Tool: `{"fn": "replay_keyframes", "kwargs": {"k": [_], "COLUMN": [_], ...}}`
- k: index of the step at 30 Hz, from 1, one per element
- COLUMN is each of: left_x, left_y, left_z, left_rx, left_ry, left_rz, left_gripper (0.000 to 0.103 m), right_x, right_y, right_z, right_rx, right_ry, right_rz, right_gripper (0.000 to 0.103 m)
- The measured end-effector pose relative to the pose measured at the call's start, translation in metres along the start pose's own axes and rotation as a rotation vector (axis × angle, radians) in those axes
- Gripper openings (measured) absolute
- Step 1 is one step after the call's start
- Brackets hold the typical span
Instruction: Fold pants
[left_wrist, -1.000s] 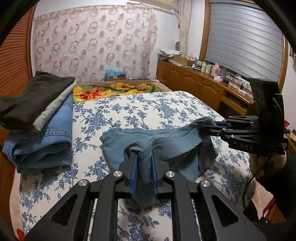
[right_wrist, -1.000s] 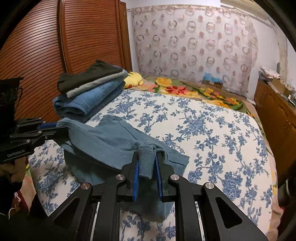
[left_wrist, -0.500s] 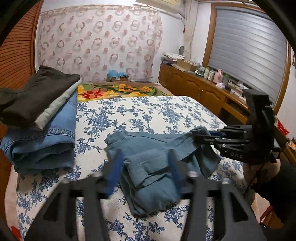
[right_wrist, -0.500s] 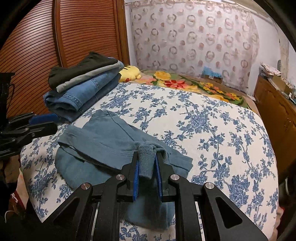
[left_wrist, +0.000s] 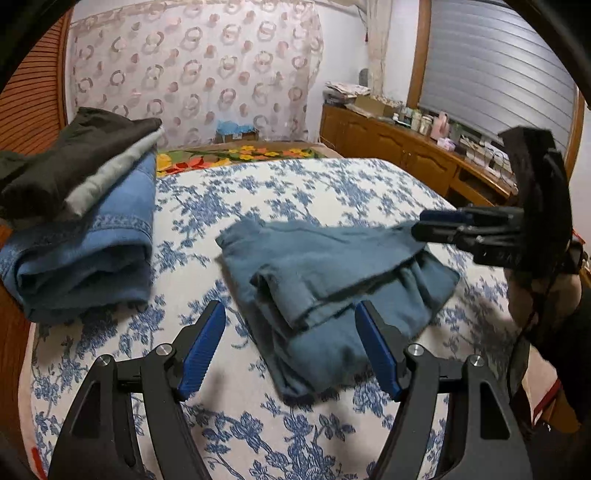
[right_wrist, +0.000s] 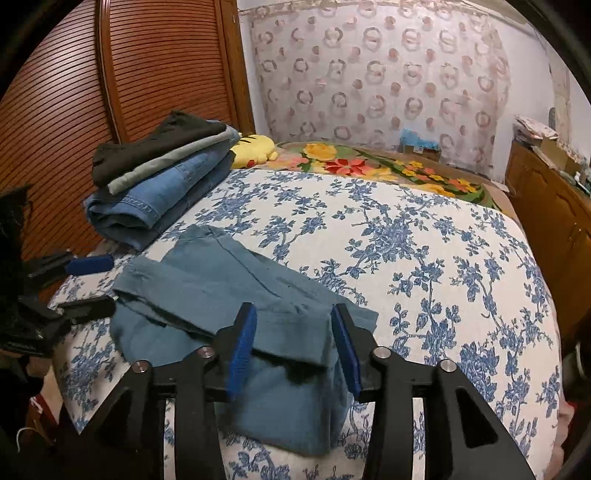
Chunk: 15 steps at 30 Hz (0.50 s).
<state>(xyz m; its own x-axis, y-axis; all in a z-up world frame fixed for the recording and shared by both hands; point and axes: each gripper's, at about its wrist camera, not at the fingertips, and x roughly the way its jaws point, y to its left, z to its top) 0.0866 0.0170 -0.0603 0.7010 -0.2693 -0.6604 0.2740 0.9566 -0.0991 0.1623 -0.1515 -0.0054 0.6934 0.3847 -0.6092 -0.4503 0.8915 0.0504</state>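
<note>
Both grippers let go since a second ago: left gripper (left_wrist: 291, 347) and right gripper (right_wrist: 291, 350) now spread wide, empty. Teal pants (left_wrist: 332, 280) lie folded on bed (left_wrist: 295, 192), just right of clothes stack (left_wrist: 85, 221). Soft, light, floppy cloth; likely best pinched at folded edge corners.

The left hand-held gripper (left_wrist: 290, 345) hangs with jaws spread above folded teal cotton pants (left_wrist: 332, 280) on the blue-flowered white bed cover (left_wrist: 295, 184). The right hand-held gripper (left_wrist: 424, 229) touches the pants' far edge; stacked folded denim and dark clothes (left_wrist: 81, 218) lie nearby.
</note>
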Motion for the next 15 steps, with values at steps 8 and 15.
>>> {"fn": "replay_keyframes", "kwargs": {"k": [8,15], "left_x": [0.013,0.023], "left_y": [0.007,0.015], "left_z": [-0.007,-0.007], "left_rx": [0.003,-0.007], "left_ry": [0.065,0.096], "left_rz": [0.052,0.074], "left_gripper": [0.073,0.073], "right_x": [-0.002,0.022], "right_y": [0.010,0.006], "right_z": [-0.015,-0.016], "right_rx": [-0.090,-0.109], "right_ry": [0.054,0.144], "right_rz": [0.010,-0.054], "right_gripper": [0.053,0.053]}}
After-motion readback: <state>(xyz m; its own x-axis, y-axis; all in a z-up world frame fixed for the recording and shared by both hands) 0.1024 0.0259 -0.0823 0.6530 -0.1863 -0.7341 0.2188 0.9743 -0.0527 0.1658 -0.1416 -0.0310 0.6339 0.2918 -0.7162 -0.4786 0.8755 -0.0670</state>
